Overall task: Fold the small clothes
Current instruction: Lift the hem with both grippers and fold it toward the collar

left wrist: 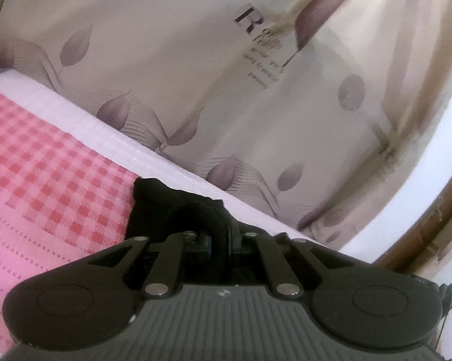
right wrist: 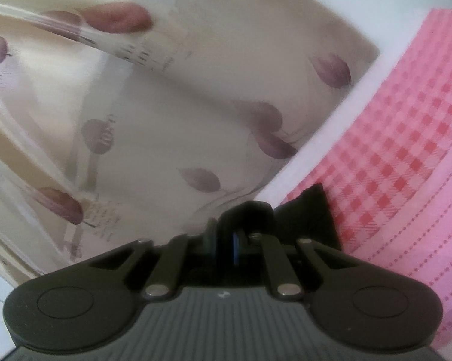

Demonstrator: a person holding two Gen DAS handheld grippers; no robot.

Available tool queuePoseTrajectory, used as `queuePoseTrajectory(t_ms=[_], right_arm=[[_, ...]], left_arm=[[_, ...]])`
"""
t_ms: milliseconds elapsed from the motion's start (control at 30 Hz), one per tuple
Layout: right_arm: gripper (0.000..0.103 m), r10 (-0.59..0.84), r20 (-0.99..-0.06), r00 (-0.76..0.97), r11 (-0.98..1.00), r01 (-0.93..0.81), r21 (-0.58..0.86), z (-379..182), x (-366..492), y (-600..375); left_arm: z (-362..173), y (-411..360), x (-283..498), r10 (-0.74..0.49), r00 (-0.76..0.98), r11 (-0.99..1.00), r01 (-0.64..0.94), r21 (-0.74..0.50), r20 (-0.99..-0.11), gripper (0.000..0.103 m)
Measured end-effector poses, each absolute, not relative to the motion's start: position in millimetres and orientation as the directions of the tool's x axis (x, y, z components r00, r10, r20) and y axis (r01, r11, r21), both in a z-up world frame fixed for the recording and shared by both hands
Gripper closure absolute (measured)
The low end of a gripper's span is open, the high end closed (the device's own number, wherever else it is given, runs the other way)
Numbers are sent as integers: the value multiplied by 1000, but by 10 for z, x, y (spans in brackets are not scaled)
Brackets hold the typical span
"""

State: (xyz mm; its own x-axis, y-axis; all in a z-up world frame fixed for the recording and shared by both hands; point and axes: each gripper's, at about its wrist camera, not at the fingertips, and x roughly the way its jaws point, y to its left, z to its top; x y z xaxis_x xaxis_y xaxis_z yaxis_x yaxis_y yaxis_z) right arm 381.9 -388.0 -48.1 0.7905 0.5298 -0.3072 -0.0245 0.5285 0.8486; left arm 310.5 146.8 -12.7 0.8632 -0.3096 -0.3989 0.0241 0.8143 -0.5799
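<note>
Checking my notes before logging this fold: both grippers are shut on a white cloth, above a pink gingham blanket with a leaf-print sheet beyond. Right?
Not quite: the cloth is black, not white. Both wrist views show it: the left gripper and right gripper are each shut on the black cloth, above the pink gingham blanket, with the leaf-print sheet beyond.

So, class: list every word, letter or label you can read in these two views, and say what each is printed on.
"R": large dark letter on the leaf-print fabric, left wrist view.
"love": on a purple leaf of that fabric, right wrist view.
The small lines under the "R" and the other print: too blurred to read.
</note>
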Motion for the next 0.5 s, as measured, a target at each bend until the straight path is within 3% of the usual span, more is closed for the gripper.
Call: queuePoseTrajectory(t_ms=[500], right_arm=[[90, 527, -340, 779, 464, 72, 883, -1036, 4379, -3778]], left_arm=[[-387, 1480, 3563, -255, 848, 836, -49, -547, -465, 88]])
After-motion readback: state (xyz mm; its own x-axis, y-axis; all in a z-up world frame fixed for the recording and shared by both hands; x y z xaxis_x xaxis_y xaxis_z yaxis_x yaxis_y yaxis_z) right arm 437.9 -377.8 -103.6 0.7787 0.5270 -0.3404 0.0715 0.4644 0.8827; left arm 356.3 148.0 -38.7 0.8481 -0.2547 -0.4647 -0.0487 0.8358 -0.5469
